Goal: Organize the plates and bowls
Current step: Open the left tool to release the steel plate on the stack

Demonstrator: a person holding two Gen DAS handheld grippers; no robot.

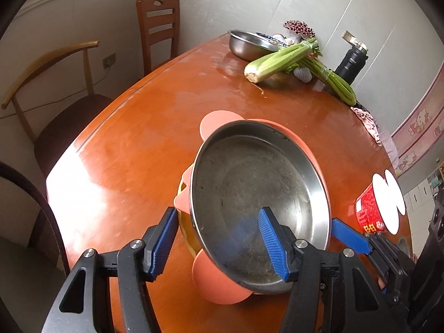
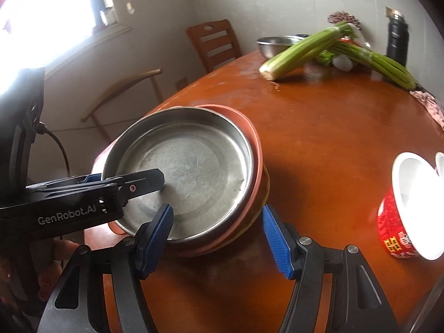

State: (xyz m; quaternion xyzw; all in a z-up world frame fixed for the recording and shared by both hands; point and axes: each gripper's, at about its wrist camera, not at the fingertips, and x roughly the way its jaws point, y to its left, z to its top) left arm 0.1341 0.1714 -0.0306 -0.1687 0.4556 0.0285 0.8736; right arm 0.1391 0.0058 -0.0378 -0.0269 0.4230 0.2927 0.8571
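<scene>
The steel plate (image 1: 258,202) sits in the middle of the frame, nested on an orange plate (image 2: 249,138) with something yellow beneath, so the stacking step looks nearly finished. The left gripper (image 1: 219,244) is spread wide, one finger over the steel plate's near rim, gripping nothing; the right gripper (image 2: 217,238) is also spread, just before the stack. Next, probably, comes fetching the steel bowl (image 1: 247,45) at the upper right, which calls for reaching past the celery (image 1: 280,61).

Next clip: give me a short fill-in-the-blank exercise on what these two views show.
1. The steel plate sits on a ___ plastic plate.
2. Both the left gripper and the right gripper are ___.
3. The celery lies next to a steel ___ at the table's far end.

Missing words: pink; open; bowl
</scene>
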